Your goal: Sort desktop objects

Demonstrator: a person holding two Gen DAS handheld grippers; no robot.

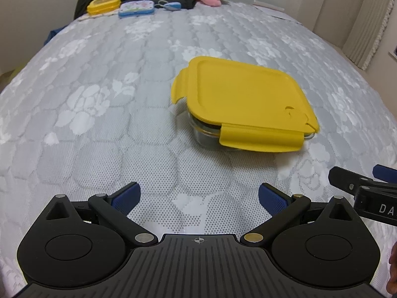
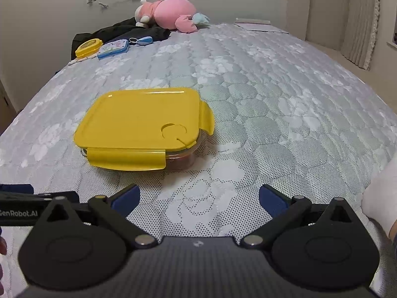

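A glass food container with a yellow lid (image 1: 244, 100) (image 2: 141, 121) rests on a grey quilted bed, its lid on and side flaps sticking out. Dark contents show dimly through the glass. My left gripper (image 1: 198, 197) hovers open just short of the container, which lies ahead and to its right. My right gripper (image 2: 198, 197) is open too, with the container ahead and to its left. Nothing sits between either pair of blue pads. Each gripper's arm shows at the edge of the other's view.
At the far end of the bed (image 2: 273, 99) lie a small yellow box (image 2: 88, 46), a blue tin (image 2: 113, 49), a blue keyring item (image 2: 144, 41), black clothing (image 2: 119, 33) and a pink plush toy (image 2: 171, 13). Papers (image 2: 255, 26) lie far right. A white sleeve (image 2: 382, 196) is at the right.
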